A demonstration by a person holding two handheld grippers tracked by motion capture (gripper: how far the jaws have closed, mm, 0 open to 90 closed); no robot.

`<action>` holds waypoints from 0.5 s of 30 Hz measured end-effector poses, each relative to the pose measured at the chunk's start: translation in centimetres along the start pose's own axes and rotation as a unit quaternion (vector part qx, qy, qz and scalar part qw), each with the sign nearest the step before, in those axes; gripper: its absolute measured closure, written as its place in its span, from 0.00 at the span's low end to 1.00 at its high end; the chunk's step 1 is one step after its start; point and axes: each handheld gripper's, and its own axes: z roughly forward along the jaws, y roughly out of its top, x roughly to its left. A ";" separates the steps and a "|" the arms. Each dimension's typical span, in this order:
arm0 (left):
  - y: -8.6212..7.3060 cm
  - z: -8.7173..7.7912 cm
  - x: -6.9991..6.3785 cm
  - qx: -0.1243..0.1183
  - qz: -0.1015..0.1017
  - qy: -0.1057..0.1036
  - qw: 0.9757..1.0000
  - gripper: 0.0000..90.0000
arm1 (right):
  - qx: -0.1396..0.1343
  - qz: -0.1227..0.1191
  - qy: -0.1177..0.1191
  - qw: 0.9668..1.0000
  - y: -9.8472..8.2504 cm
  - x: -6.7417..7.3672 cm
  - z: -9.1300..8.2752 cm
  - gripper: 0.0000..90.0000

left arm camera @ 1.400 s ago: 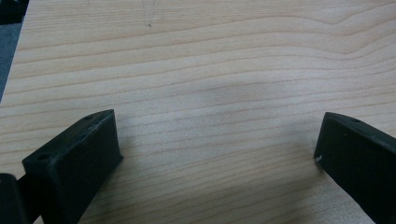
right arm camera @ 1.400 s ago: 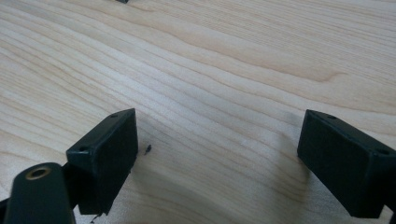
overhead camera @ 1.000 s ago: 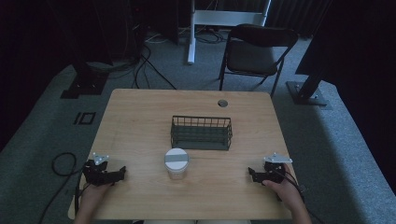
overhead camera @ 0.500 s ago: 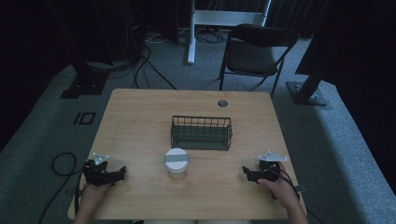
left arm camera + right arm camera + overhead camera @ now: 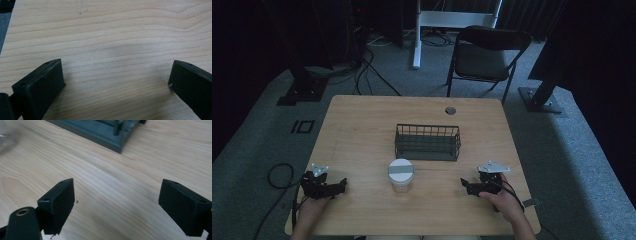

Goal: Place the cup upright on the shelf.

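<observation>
Resting on the counter (image 5: 362, 130): left gripper (image 5: 339, 185) and right gripper (image 5: 466, 186), both released, nothing grasped. Jar (image 5: 401, 175) is standing between them; basket (image 5: 427, 142) is sitting beyond. Advice: approach the jar level, jaws straddling.

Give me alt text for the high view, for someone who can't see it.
A person at a wooden table holds an open left gripper and right gripper, both empty. Between them stands a white-lidded jar, with a dark wire basket behind it.
</observation>
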 end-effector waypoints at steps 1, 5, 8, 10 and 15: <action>0.0 0.0 0.0 0.000 0.000 0.000 1.000 0.00 | -0.006 -0.015 0.004 1.000 0.2 0.4 0.2 0.15; 0.0 0.0 0.0 0.000 0.000 0.000 1.000 0.00 | -0.008 -0.023 0.014 1.000 0.6 1.2 0.6 0.15; 0.0 0.0 0.0 0.000 0.000 0.000 1.000 0.00 | -0.013 -0.025 0.018 0.999 0.8 1.5 0.7 0.15; 0.0 0.0 0.0 0.001 0.001 0.000 1.000 0.00 | -0.015 -0.026 0.024 0.999 1.0 1.8 0.9 0.15; 0.0 0.0 0.0 0.000 0.000 0.000 1.000 0.00 | -0.019 -0.039 0.041 0.998 1.4 2.8 1.3 0.15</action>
